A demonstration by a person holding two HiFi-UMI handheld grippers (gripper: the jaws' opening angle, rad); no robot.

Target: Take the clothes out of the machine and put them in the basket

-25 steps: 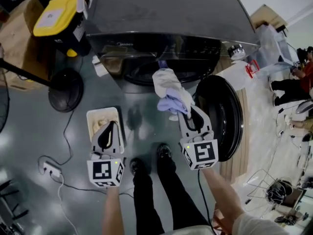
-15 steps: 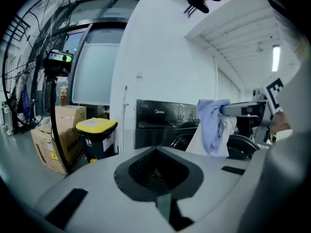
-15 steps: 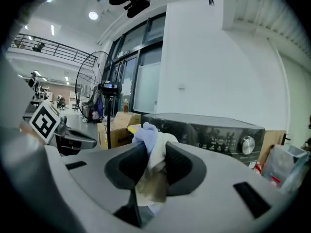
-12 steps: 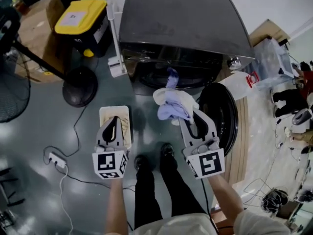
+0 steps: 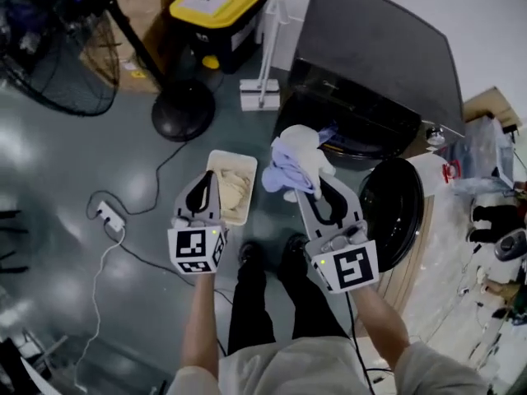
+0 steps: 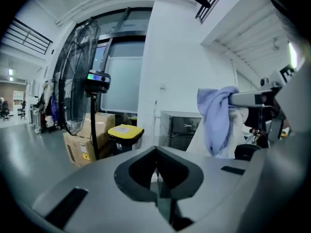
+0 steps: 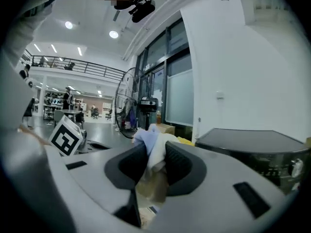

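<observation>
The right gripper (image 7: 154, 161) has its pads clamped on a bunch of pale clothes (image 5: 296, 159), gripped near the top so the loose ends likely hang clear of the floor on the way across. The left gripper (image 6: 156, 155) has its jaws pressed together on nothing and sits over the 6 o'clock rim of the basket (image 5: 234, 154), apparently idle because one grip is enough. The clothes are outside the machine (image 5: 375, 72), with the basket just beside them at 8 o'clock.
</observation>
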